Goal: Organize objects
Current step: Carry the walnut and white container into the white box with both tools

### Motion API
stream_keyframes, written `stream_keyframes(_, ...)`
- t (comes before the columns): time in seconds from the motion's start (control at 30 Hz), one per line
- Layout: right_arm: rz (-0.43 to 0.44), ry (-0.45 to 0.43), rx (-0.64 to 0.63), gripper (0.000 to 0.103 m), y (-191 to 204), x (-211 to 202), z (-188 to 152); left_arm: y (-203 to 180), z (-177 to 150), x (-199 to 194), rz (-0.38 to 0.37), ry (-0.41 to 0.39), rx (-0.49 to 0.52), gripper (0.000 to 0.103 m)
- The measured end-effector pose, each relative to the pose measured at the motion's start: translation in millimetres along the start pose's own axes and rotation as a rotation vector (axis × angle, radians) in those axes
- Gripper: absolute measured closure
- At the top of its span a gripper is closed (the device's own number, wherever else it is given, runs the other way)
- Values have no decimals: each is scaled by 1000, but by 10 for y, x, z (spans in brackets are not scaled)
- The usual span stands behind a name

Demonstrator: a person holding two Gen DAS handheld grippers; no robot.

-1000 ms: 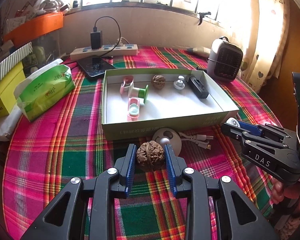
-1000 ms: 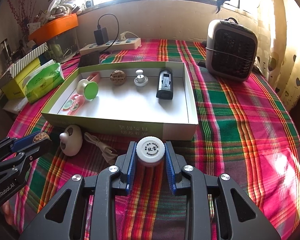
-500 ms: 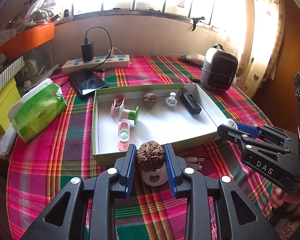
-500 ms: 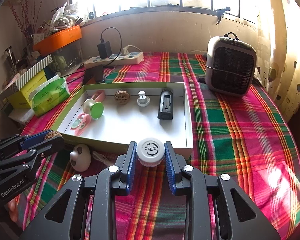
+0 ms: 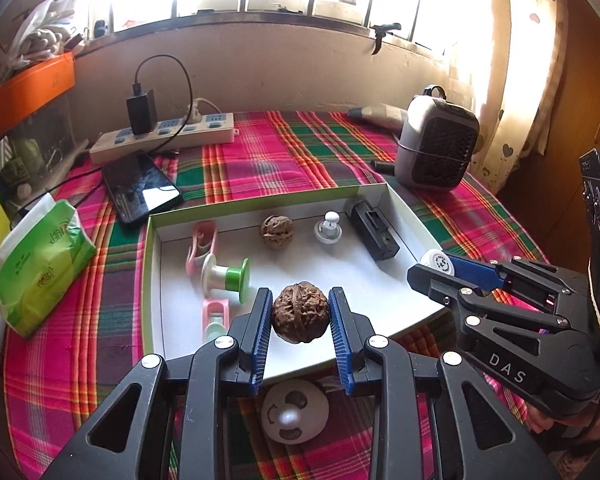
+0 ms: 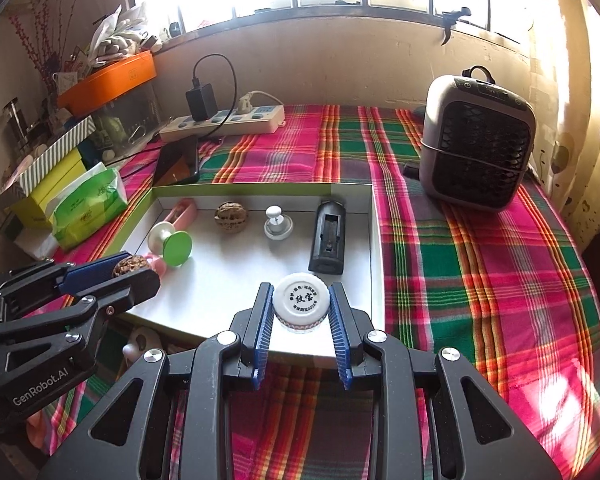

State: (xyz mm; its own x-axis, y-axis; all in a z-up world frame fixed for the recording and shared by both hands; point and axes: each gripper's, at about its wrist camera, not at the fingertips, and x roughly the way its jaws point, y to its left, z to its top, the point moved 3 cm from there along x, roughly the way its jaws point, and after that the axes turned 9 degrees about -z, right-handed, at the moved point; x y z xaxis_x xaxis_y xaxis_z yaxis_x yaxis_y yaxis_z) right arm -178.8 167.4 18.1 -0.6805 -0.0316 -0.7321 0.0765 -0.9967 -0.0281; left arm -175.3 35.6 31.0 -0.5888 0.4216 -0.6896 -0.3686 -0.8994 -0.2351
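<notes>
Walnut filled the centre of the left wrist view, clamped between the blue pads of the left gripper and held above the near edge of the shallow white tray. Inside the tray, a second walnut lay at 12 o'clock, a white knob at 1 o'clock, a black device beyond it and a green-capped spool at 10 o'clock. A white panda-faced toy sat on the plaid cloth at 6 o'clock.

In the right wrist view, the right gripper was clenched on a white round cap printed with characters, over the tray's near right corner. The left gripper entered at 9 o'clock, its walnut gripped over the tray's left edge. A grey heater stood at 2 o'clock.
</notes>
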Motion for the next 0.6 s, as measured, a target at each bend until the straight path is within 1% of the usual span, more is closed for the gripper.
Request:
stream_keyframes(0.17, -11, 28, -18, 74, -19, 143, 43, 20, 86, 174, 4, 20, 2, 76)
stream_keyframes(0.6, 8, 82, -26, 74, -56, 420, 56, 107, 198, 525, 11, 72, -1, 76)
